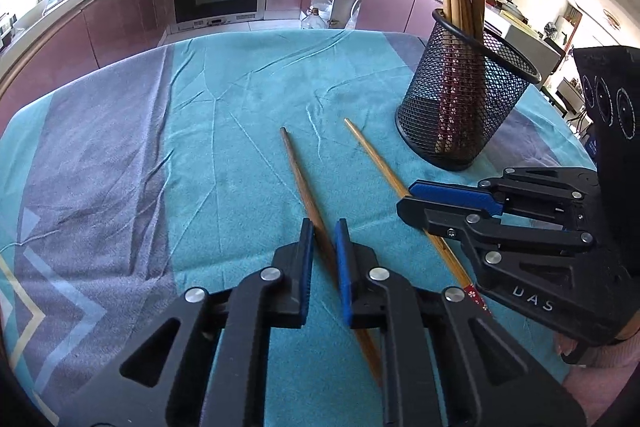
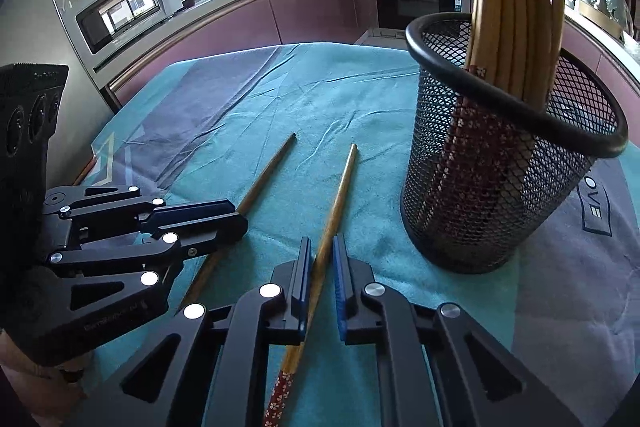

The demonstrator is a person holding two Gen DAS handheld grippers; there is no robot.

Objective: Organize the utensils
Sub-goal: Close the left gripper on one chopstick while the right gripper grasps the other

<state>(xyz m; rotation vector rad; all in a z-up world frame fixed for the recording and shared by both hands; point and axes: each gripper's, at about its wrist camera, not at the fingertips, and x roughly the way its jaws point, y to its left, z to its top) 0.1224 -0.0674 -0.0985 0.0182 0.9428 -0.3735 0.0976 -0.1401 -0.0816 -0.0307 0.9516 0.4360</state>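
My left gripper (image 1: 323, 227) has its blue pads closed around a dark brown chopstick (image 1: 300, 175) lying on the teal cloth (image 1: 224, 131) covering the table. Just to its right, my right gripper (image 1: 404, 201) clamps a lighter chopstick (image 1: 372, 155) with a red flowered end. Beyond them stands a black mesh cup (image 1: 464, 115) holding more chopsticks upright.

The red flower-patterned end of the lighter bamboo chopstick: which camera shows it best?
The right wrist view: the red flower-patterned end lies large and close below the right gripper, its blossoms clear. The left wrist view shows only a small part of it, partly hidden behind the right gripper's black body.
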